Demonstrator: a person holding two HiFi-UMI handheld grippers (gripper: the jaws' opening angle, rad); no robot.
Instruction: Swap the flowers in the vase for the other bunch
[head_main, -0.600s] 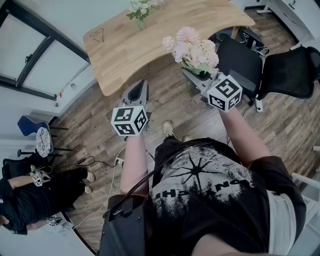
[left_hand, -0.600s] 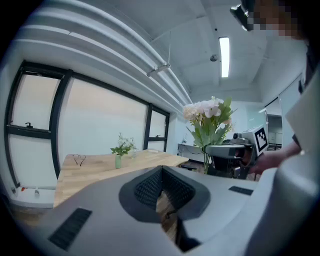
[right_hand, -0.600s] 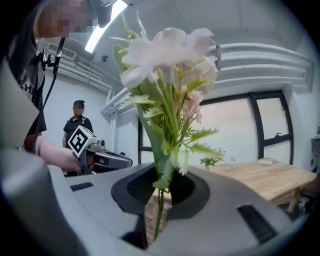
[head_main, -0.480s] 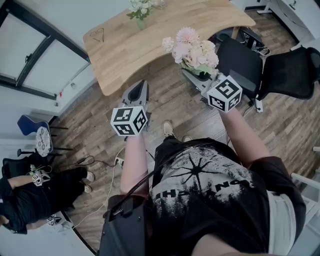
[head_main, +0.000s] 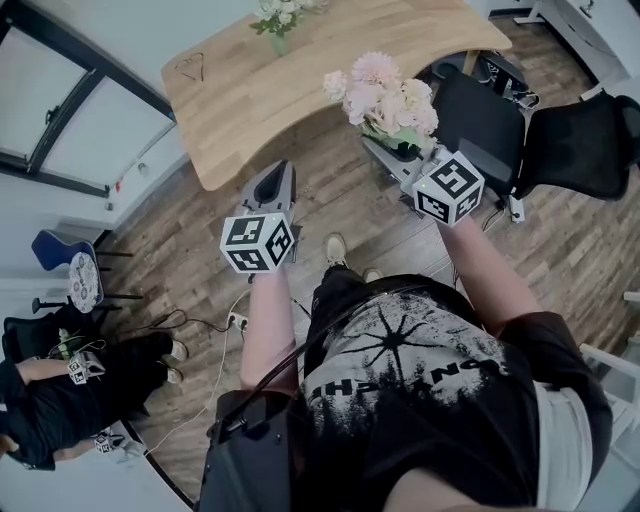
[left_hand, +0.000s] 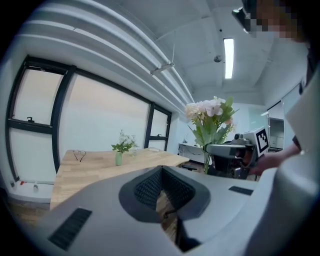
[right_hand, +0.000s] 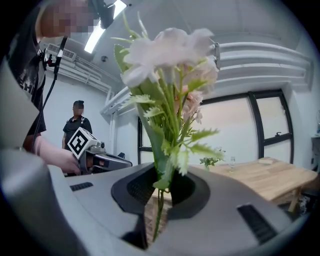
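1. Flowers come in two lots here. The pink bunch (head_main: 385, 100) stands upright in the right gripper (head_main: 385, 152), over the floor on the near side of the table (head_main: 330, 75). The white bunch (head_main: 280, 14) sits in the small green vase (head_main: 278, 45) at the table's far edge, well apart from both grippers.
2. The right gripper's jaws are clenched on the pink bunch's thin green stems (right_hand: 156, 215), low down beneath the leaves. The blooms rise well above the jaws.
3. The left gripper (head_main: 277, 172) has its jaws pressed together with nothing between them. It is held to the left of the pink bunch and apart from it.
4. The swap is not yet made, since the vase holds the white bunch.
5. The pink bunch looks light but top-heavy, with slender, bendy stems that could splay or slide through the pads. It is best held low on the gathered stems, never by the soft blooms or leaves.
6. The white bunch looks smaller and lighter. I would take it by the stems just above the vase's mouth and draw it straight up.
7. The vase seems light and narrow, so it may tip or lift with the stems. The empty left gripper looks suited to that pull.
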